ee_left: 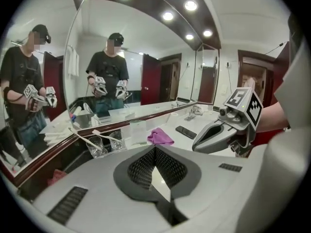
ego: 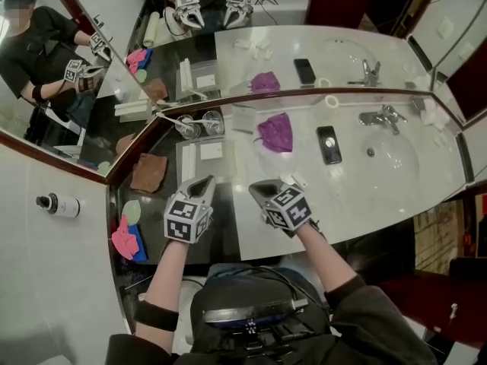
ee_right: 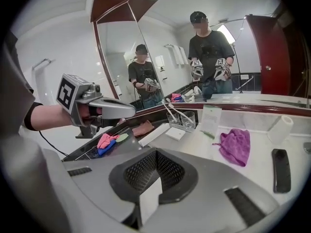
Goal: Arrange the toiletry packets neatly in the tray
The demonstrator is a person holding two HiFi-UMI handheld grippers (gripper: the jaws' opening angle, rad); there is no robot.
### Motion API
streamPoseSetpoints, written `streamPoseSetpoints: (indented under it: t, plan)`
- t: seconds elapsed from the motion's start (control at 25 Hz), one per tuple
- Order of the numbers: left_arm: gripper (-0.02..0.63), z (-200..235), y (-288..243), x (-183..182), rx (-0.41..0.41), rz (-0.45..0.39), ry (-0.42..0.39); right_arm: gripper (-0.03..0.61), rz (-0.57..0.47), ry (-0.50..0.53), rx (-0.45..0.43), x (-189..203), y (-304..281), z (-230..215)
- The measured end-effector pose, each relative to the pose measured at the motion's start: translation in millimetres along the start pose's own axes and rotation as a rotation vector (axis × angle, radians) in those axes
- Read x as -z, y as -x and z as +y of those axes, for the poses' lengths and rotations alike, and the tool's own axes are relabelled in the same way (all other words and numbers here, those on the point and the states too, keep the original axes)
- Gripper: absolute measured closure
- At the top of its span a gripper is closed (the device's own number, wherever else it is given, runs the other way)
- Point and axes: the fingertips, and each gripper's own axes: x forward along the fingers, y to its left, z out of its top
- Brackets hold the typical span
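Above the counter's front edge, my left gripper and right gripper hang side by side with jaws closed. In the left gripper view a thin white packet shows between the meshed pads of the left gripper. The right gripper likewise pinches a flat white packet. Beyond them, the tray on the dark counter holds a long white box and a small white packet. Both grippers are short of the tray, apart from it.
Two glasses with toothbrushes stand behind the tray. A purple cloth, a phone and the sink with its faucet lie to the right. A brown cloth and pink-blue cloths lie to the left.
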Motion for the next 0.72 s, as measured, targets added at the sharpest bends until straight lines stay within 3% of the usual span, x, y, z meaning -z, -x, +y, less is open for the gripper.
streamPoseSetpoints:
  t: [0.24,0.72]
  plan:
    - [0.612,-29,17,22,-0.031,-0.019,0.069,0.574,-0.006,-0.004,0.029,17,26,1]
    - [0.612,-59,31,35,-0.041,-0.047,0.087,0.574,-0.032,-0.03,0.091,35,57,-2]
